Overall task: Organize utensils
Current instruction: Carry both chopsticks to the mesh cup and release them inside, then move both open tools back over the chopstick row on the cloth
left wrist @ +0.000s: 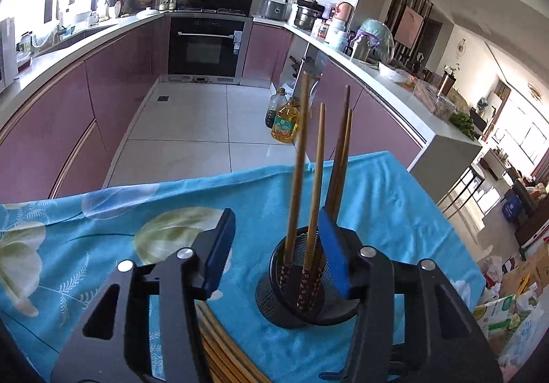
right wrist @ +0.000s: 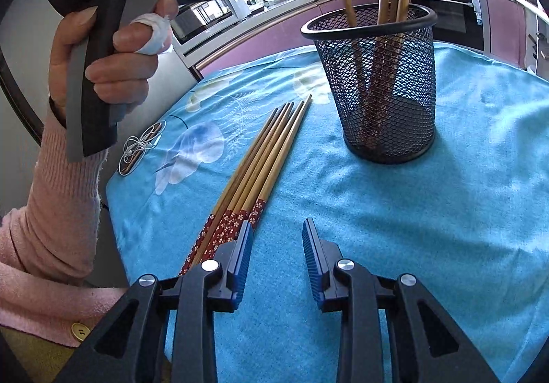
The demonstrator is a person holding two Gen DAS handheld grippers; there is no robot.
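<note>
Both jaws are standing open and empty: the left gripper [left wrist: 274, 246] and right gripper [right wrist: 276, 263]. Loose red-handled bamboo chopsticks [right wrist: 254, 174] are lying at eight o'clock from the black mesh cup [right wrist: 384, 81] on the blue floral cloth [right wrist: 463, 211].

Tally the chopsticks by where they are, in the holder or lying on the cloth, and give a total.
Chopsticks standing in the black mesh holder: 4
Chopsticks lying on the blue cloth: 5
Total: 9
</note>
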